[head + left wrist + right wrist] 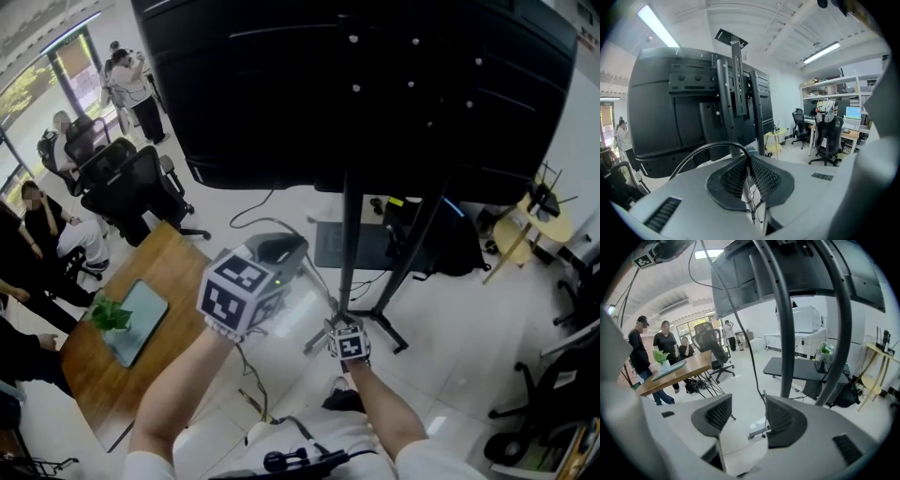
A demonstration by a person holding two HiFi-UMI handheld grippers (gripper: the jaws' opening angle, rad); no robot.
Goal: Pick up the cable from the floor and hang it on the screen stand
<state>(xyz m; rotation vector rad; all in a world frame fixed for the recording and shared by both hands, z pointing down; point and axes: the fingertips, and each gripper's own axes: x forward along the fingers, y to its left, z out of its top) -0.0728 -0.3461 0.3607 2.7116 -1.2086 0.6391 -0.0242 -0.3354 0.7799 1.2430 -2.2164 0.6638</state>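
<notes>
Cable held up by the screen stand

The left gripper [748,164] has its fingers clamped on the cable [707,146] near the screen stand [737,93]. The right gripper [747,417] has its fingers apart, with the cable just beside one.

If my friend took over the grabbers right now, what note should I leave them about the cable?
The left gripper is shut on the cable, held up facing the back of the screen.
The right gripper is open and holds nothing. The cable runs down close past one jaw, in front of the screen stand.
Done: the cable is picked up in the left gripper.
Left to do: hang it on the screen stand. It does not look hooked on yet.
</notes>
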